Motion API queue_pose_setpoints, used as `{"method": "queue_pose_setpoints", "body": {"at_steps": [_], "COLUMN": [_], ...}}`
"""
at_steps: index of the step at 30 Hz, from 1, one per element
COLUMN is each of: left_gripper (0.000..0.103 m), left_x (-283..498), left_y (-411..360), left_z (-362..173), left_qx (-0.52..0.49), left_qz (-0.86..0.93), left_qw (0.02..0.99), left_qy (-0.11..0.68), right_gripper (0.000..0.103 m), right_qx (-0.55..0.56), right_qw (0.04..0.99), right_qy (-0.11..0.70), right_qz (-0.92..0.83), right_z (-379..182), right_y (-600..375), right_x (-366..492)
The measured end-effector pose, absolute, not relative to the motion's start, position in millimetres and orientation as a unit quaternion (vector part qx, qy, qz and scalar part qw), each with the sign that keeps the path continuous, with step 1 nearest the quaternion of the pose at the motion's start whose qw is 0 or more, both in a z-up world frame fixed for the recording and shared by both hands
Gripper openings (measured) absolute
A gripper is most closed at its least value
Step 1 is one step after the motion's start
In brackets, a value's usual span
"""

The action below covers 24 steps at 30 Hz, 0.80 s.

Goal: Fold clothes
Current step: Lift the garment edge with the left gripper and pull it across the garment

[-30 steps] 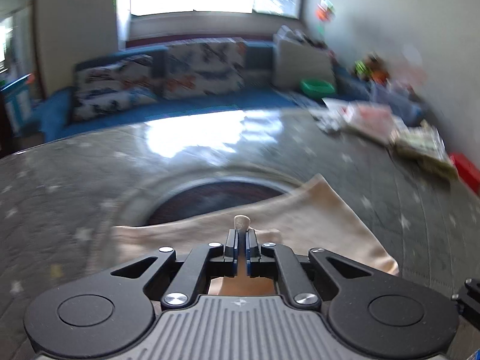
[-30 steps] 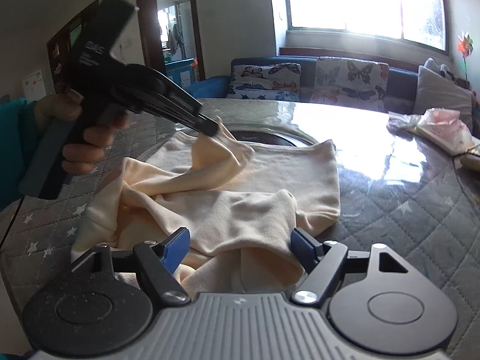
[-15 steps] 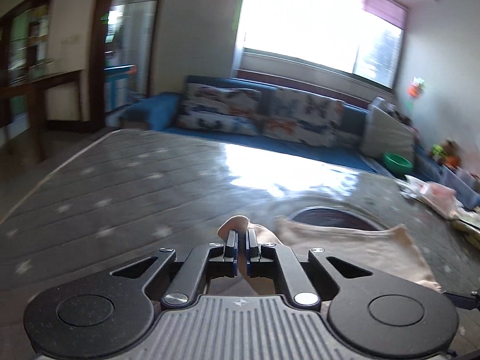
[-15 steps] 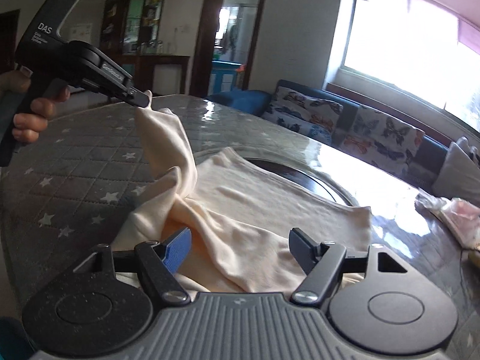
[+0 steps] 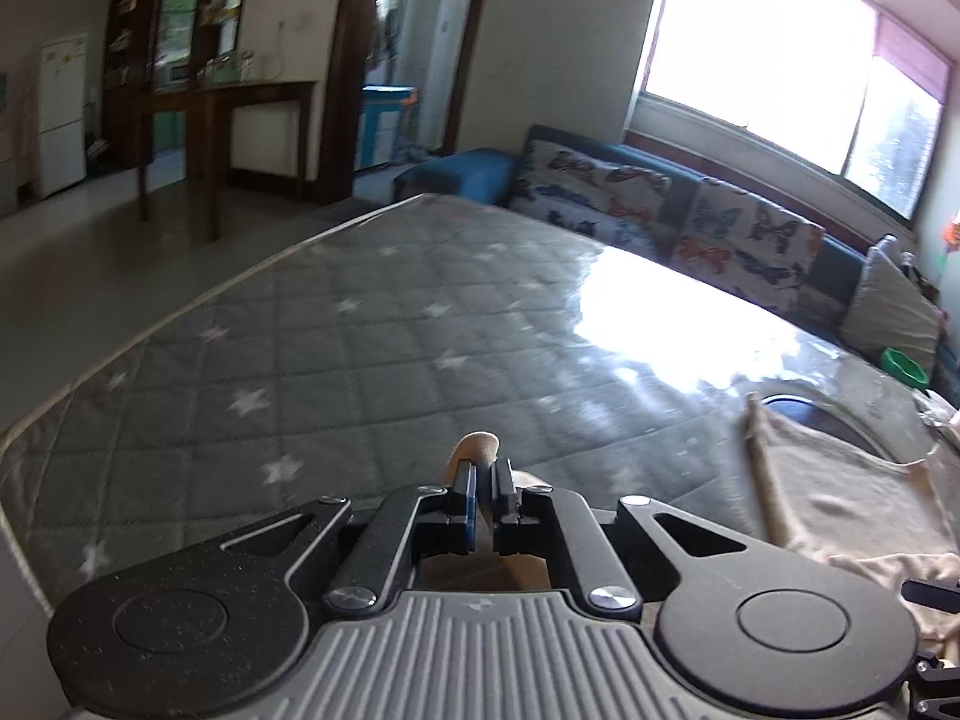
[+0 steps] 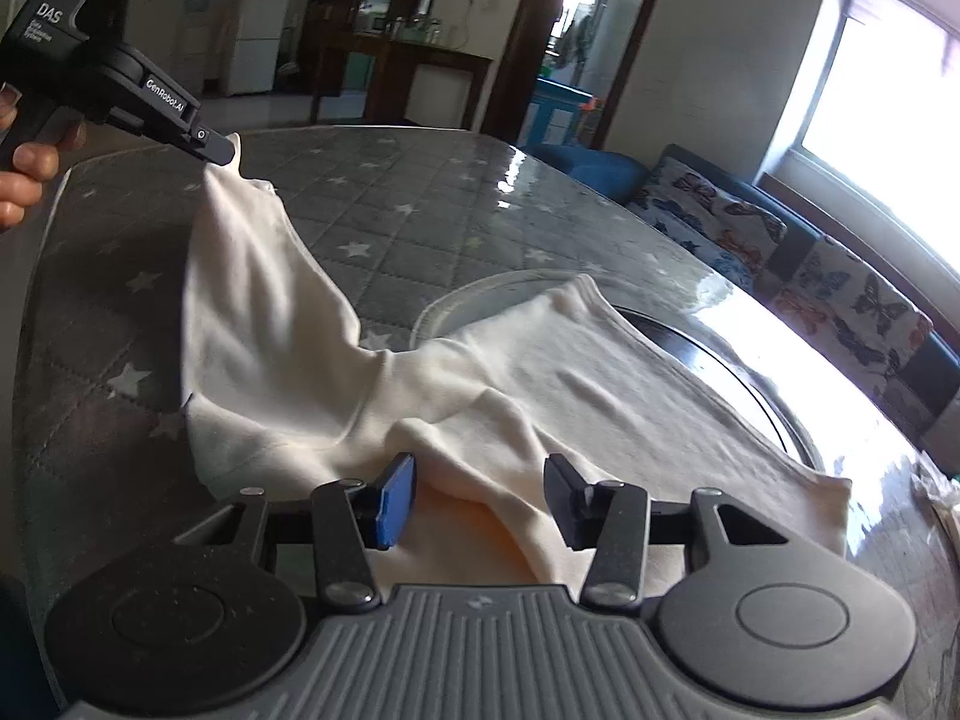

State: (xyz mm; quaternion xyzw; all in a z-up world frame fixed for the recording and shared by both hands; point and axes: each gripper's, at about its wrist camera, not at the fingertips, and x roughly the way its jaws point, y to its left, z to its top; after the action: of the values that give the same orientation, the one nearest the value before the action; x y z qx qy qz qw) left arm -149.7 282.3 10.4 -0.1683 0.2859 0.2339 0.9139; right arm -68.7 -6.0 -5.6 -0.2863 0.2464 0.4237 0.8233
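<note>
A cream garment (image 6: 540, 384) lies crumpled on the grey star-quilted table (image 6: 384, 210). My left gripper (image 5: 485, 480) is shut on one end of it, and a cream tip (image 5: 477, 444) pokes out past the pads. In the right wrist view that gripper (image 6: 216, 147) holds the cloth raised at the far left, so a stretched strip (image 6: 252, 276) runs down to the pile. My right gripper (image 6: 480, 495) hovers low over the near bunched fold. Its jaws are closing with the fold between them, and gaps still show at both pads.
A dark round plate (image 6: 720, 348) lies partly under the garment. The table's pale left edge (image 5: 120, 354) drops to the floor. A blue sofa with butterfly cushions (image 5: 660, 204) runs behind the table. A green bowl (image 5: 906, 363) sits far right. A hand (image 6: 24, 168) grips the left tool.
The left gripper carried its end of the garment out to the left and stretched it away from the pile. The right gripper's jaws narrowed around the near fold.
</note>
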Motion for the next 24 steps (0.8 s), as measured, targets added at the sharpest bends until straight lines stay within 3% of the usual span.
{"method": "queue_pose_setpoints", "body": {"at_steps": [2,7,18,24], "left_gripper": [0.005,0.005,0.005,0.006], "left_x": [-151.8,-153.2,-142.4,-140.6], "left_y": [284.3,286.3,284.2,283.1], "left_z": [6.2,-5.9,-19.6,-25.6], "left_qx": [-0.169,-0.174,-0.176,-0.170], "left_qz": [0.242,0.255,0.262,0.265], "left_qw": [0.910,0.901,0.891,0.888], "left_qy": [0.292,0.306,0.327,0.335], "right_gripper": [0.029,0.009,0.003,0.005], "right_qx": [-0.292,-0.265,-0.158,-0.144], "right_qw": [0.821,0.843,0.930,0.921], "right_qy": [0.244,0.228,0.176,0.211], "right_qz": [0.426,0.410,0.282,0.293], "right_z": [-8.1,-0.5,59.5,60.7], "right_y": [-3.2,-12.5,-105.6,-126.9], "right_x": [-70.6,-69.8,-49.8,-49.9]}}
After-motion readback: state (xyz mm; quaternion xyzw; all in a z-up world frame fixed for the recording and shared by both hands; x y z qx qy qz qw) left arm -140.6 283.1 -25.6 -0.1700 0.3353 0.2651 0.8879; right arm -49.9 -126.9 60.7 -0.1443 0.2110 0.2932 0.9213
